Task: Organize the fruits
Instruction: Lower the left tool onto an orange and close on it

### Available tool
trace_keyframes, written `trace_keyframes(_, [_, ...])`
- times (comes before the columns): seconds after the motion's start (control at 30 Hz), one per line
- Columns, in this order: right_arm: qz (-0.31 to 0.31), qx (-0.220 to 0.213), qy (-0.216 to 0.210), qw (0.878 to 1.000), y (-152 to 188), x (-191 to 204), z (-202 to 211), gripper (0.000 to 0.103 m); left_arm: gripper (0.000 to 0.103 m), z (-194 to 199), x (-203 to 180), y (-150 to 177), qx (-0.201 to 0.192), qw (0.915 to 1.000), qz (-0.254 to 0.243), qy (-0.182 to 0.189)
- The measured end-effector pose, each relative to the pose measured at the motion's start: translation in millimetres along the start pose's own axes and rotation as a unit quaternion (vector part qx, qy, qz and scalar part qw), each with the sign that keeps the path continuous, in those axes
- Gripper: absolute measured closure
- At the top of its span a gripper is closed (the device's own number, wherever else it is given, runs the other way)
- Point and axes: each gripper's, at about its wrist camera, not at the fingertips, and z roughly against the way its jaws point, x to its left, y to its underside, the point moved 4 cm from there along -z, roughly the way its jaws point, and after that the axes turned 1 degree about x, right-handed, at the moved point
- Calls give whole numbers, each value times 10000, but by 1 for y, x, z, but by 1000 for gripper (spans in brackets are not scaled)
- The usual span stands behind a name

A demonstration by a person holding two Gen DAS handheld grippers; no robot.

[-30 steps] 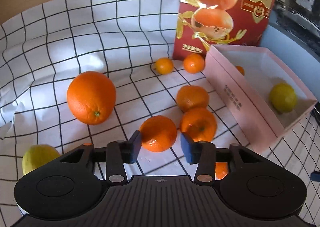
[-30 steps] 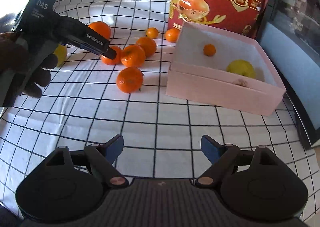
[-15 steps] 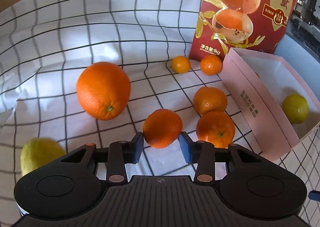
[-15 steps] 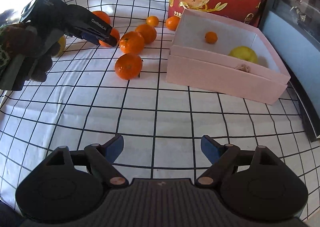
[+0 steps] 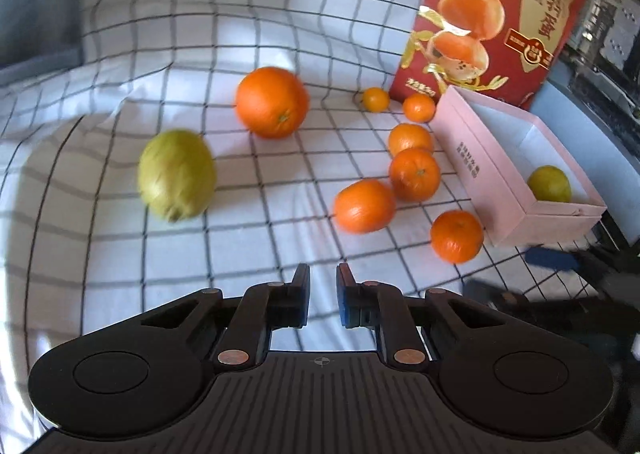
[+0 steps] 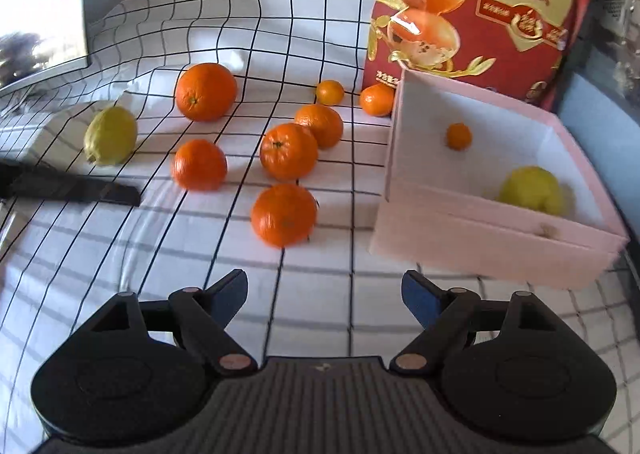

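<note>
My left gripper (image 5: pixel 322 300) hangs over bare checked cloth, its jaws closing to a narrow gap with nothing between them. A blurred mandarin (image 5: pixel 364 206) lies just ahead of it among several others. Farther left are a large orange (image 5: pixel 272 102) and a yellow-green lemon (image 5: pixel 176 174). The pink box (image 5: pixel 480 158) on the right holds a lemon (image 5: pixel 549 184). My right gripper (image 6: pixel 324 294) is open and empty, with a mandarin (image 6: pixel 284 214) a short way ahead of it. In the right wrist view the box (image 6: pixel 460 226) holds a tiny orange (image 6: pixel 459 136) and a lemon (image 6: pixel 532 188).
A red printed bag (image 5: pixel 500 14) stands behind the box and two small oranges. The checked cloth is rumpled at the left. A dark finger of the left gripper (image 6: pixel 72 188) reaches in from the left edge of the right wrist view.
The left gripper's jaws have come together empty and it has drawn back, leaving the mandarin on the cloth. The right gripper has moved closer to the fruit, still open.
</note>
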Motion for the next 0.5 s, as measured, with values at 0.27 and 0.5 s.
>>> trace_keyframes(0.27, [155,73,-68,9998,-16,15,-35,40,83,11,13,20,65,9995,315,-37])
trace_keyframes(0.5, [425,95,-369,9984,-14,23,-20,80,80,10,9,22,95,9997,223,23])
